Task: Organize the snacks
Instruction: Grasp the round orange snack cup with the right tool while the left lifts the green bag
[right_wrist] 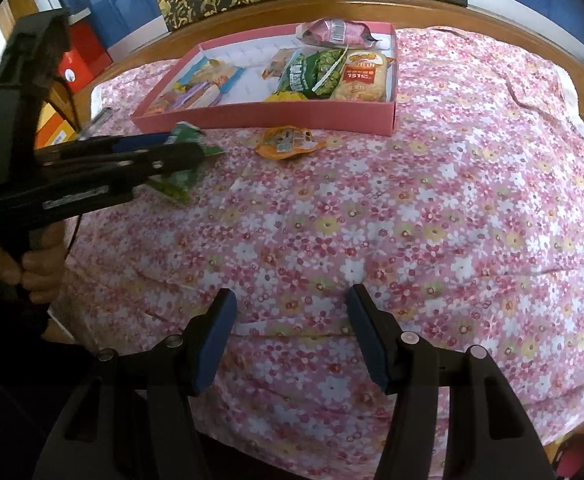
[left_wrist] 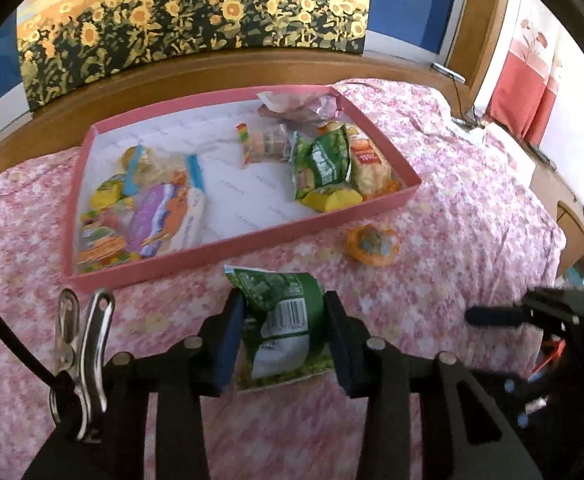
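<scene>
Between the two blue-padded fingers of the left gripper (left_wrist: 284,320) sits a green snack packet (left_wrist: 282,312), lying on the flower-print bedcover (right_wrist: 411,220) just short of the pink box (left_wrist: 252,240). Both pads press its sides and the foil bulges between them; the packet's lower end is hidden behind the fingers, and its print is too blurred to read. From the right wrist view only two green scraps of it show past the left gripper's black frame.

One orange round snack pack (left_wrist: 373,245) lies loose on the bedcover, just beside the box's near wall and apart from the green packet. Inside the box the snacks sit in two heaps with bare white floor between them: a left heap of overlapping colourful wrappers too jumbled to count, and a right heap where a green packet, an orange-and-white bag (right_wrist: 365,80), a yellow wrapper and a pink pack at the far corner can be told apart; more are covered beneath.

Open bedcover stretches wide to the right of the box and toward the camera. A curved wooden rail (left_wrist: 212,80) closes off the far edge, and a sunflower painting (left_wrist: 192,28) stands behind it.

The right gripper (right_wrist: 292,336) hangs over bare bedcover, its fingers well apart with nothing between them. A hand (right_wrist: 36,264) grips the left tool's handle at the picture's left edge, partly cut off. One metal clip (left_wrist: 84,360) hangs by the left gripper.
</scene>
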Demonstrator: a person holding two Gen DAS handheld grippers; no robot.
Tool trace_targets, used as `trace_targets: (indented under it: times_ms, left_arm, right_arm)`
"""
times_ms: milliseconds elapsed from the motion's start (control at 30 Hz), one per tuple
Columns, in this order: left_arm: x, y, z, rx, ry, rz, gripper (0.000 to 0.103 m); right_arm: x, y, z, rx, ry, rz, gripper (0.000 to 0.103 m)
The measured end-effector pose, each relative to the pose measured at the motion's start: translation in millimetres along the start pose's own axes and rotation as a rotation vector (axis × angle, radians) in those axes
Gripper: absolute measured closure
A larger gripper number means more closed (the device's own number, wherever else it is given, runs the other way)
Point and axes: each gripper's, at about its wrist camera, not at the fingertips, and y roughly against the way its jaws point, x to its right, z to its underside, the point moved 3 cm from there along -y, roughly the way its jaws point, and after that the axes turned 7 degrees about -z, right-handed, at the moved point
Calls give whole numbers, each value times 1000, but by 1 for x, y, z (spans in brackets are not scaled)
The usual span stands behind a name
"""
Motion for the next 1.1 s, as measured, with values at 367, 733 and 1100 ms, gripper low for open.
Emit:
trace_targets:
  times_ms: [367,733,1100]
  left_arm:
    - [-27,30,52,-53,26,-57,61]
    - [-60,47,72,-25,131,-114,61]
    - [-85,56,84,-17,200,-129,61]
  right_arm:
    - [-1,-10,-14,-66,-11,-15,34]
    - [-20,-4,-64,118,36,3,49]
    - [4,-61,-106,65,-57,38,49]
